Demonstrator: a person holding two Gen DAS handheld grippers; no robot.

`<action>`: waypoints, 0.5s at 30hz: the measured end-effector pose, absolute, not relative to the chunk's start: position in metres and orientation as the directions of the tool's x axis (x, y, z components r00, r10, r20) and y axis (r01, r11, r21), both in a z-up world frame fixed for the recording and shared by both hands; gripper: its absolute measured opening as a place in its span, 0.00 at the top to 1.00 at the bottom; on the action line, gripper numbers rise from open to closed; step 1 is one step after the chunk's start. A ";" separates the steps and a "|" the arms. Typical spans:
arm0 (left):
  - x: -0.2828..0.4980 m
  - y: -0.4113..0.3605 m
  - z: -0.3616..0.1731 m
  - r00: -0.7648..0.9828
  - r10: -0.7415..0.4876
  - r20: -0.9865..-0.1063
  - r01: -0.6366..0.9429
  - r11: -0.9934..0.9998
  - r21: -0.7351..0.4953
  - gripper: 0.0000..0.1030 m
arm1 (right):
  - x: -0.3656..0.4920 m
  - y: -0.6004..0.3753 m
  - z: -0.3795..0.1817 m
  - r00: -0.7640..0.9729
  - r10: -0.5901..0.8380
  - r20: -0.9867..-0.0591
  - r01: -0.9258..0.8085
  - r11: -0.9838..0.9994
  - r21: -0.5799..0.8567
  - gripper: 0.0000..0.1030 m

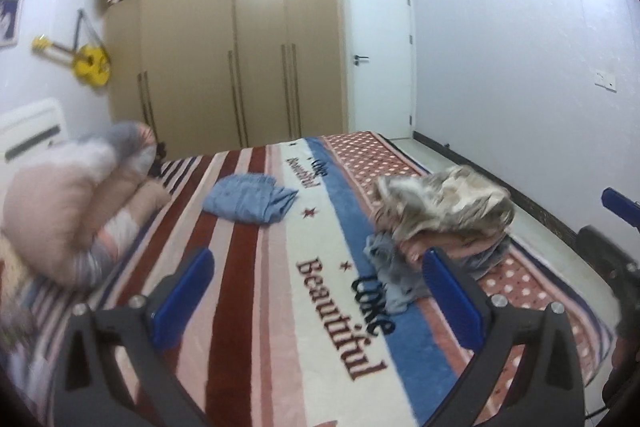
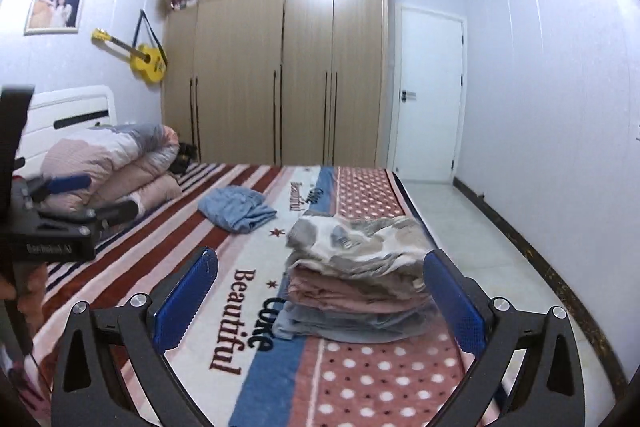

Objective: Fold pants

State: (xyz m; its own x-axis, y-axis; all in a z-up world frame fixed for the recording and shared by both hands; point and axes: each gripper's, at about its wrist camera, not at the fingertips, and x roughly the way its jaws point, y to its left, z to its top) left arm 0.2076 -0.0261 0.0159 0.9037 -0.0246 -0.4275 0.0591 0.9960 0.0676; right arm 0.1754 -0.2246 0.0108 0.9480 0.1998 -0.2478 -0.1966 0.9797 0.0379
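Bedroom with pale walls, a tall wooden wardrobe [image 2: 276,59] and a white door [image 2: 430,95] is what you have in front of you, and all the work lies on the bed [image 2: 380,379] with its fleecy blanket of red stripes, a blue band and white dots. Your left gripper [image 1: 320,291] has its fingers spread wide with nothing between them, only blanket below. Your right gripper [image 2: 320,297] is the same, fingers wide apart and empty; the stack of folded clothes [image 2: 356,287] shows between them but lies further away, not touched. This stack sits near the right edge of the bed, with a beige patterned piece on top, pink layers under it and grey-blue ones at the bottom. The piece which looks not yet folded is the light blue pants [image 1: 250,201], crumpled in a low heap near the middle of the bed, well apart from the stack and beside the rolled pink and grey quilt [image 2: 116,167]. I judge this cloth as thin, light and very soft, so it will hang down and not keep any shape when you lift it. It is probably best to pinch it at the waistband, one corner for each gripper, because this hem is thicker and slips less from the fingers. The fleecy blanket may drag on the cloth, so lifting will serve you better than pulling.
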 end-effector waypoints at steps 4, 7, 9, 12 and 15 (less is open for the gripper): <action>0.189 -0.002 -0.053 0.912 -0.026 -0.410 0.037 0.999 0.018 0.01 | 0.157 -0.201 -0.044 0.956 0.220 -0.193 -0.220 0.975 0.024 0.01; 0.181 0.010 -0.083 0.910 -0.010 -0.414 0.016 1.000 0.011 0.01 | 0.154 -0.186 -0.075 0.951 0.251 -0.179 -0.251 0.968 0.022 0.01; 0.176 0.015 -0.094 0.915 0.006 -0.403 0.003 1.000 0.022 0.01 | 0.157 -0.178 -0.093 0.945 0.271 -0.183 -0.268 0.963 0.036 0.01; 0.171 0.016 -0.100 0.923 0.021 -0.384 -0.006 0.999 0.039 0.01 | 0.161 -0.170 -0.111 0.939 0.289 -0.188 -0.282 0.957 0.067 0.01; 0.164 0.015 -0.101 0.936 0.029 -0.352 -0.012 0.999 0.049 0.01 | 0.159 -0.168 -0.118 0.943 0.288 -0.168 -0.281 0.958 0.062 0.01</action>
State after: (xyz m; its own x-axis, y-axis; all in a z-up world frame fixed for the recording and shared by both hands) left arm 0.1636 0.0152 -0.1015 0.9357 0.0286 -0.3517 -0.0122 0.9987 0.0489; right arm 0.1591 -0.1678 -0.1178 0.9429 0.2878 -0.1679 -0.2813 0.9576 0.0616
